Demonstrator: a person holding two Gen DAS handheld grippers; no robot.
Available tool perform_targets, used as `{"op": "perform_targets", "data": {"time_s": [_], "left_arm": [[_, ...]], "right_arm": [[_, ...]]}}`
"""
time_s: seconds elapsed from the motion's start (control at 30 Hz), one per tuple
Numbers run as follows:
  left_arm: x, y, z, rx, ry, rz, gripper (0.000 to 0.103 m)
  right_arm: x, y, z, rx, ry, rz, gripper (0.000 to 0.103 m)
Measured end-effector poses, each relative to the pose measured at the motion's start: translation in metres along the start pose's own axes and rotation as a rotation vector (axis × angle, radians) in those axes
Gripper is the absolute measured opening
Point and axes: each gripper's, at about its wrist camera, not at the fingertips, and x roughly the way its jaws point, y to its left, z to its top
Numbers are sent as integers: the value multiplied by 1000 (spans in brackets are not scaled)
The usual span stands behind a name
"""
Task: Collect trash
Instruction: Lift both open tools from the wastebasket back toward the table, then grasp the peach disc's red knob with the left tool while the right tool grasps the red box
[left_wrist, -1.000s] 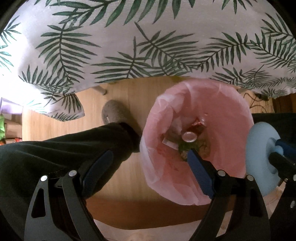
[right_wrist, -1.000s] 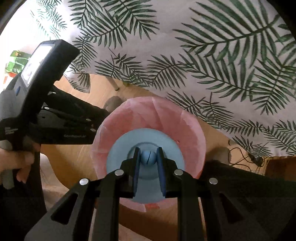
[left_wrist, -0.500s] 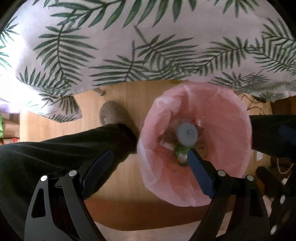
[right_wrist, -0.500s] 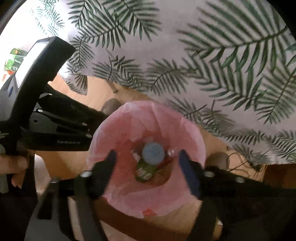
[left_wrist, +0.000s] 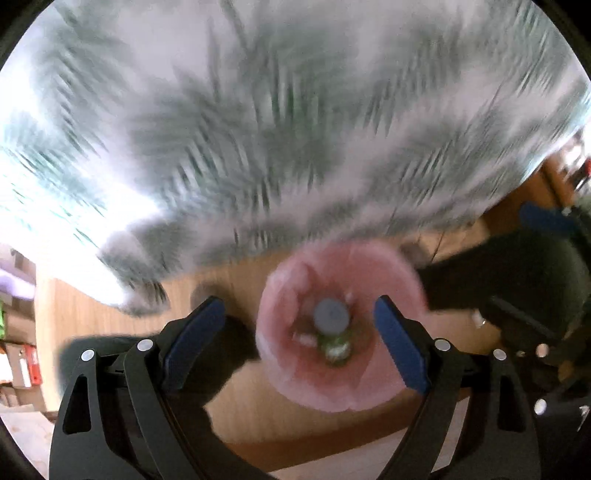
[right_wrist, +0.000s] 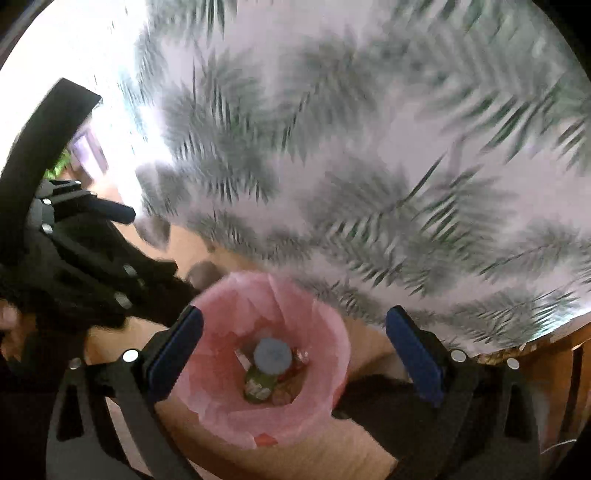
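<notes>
A bin lined with a pink bag (left_wrist: 388, 380) (right_wrist: 321, 391) stands on the wooden floor below both grippers. A pale blue round object (left_wrist: 331, 316) (right_wrist: 272, 356) lies inside on top of other trash, including a green wrapper (right_wrist: 256, 386). My left gripper (left_wrist: 299, 343) is open and empty above the bin. My right gripper (right_wrist: 293, 350) is open and empty above the bin. The left gripper also shows at the left of the right wrist view (right_wrist: 110, 210). Both views are blurred by motion.
A white tablecloth with green palm leaves (left_wrist: 295, 129) (right_wrist: 369, 147) hangs over the table behind the bin. The person's dark trouser leg (left_wrist: 221, 354) and a grey slipper (right_wrist: 205, 273) are beside the bin. Wooden furniture (right_wrist: 565, 354) stands at the right.
My right gripper opened and let go of the pale blue object, which dropped into the bin. Both grippers have since lifted away, so the bin looks smaller and the views blur.
</notes>
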Motion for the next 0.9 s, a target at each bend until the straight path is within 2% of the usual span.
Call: {"op": "perform_targets", "data": {"time_s": [0.1, 0.17, 0.23, 0.33, 0.47, 0.67, 0.8, 0.9], "left_arm": [[-67, 0, 31, 28, -159, -6, 97], [-101, 0, 51, 44, -244, 7, 97], [-136, 2, 81, 42, -329, -3, 97], [-160, 5, 121, 47, -402, 11, 97], [-161, 10, 177, 45, -430, 26, 97], [-122, 22, 239, 17, -376, 37, 97], [-102, 35, 261, -16, -350, 28, 97], [-95, 41, 273, -25, -347, 22, 97]], "right_arm": [[-53, -9, 33, -18, -131, -22, 98], [-86, -21, 62, -17, -210, -4, 98], [-108, -32, 89, -17, -264, -21, 98], [-125, -44, 129, -30, -334, -59, 98], [-128, -67, 186, -16, -380, -83, 98], [-91, -101, 259, -5, -376, -89, 98], [-55, -117, 301, -14, -337, -85, 97], [-25, -125, 327, -18, -294, -74, 87]]}}
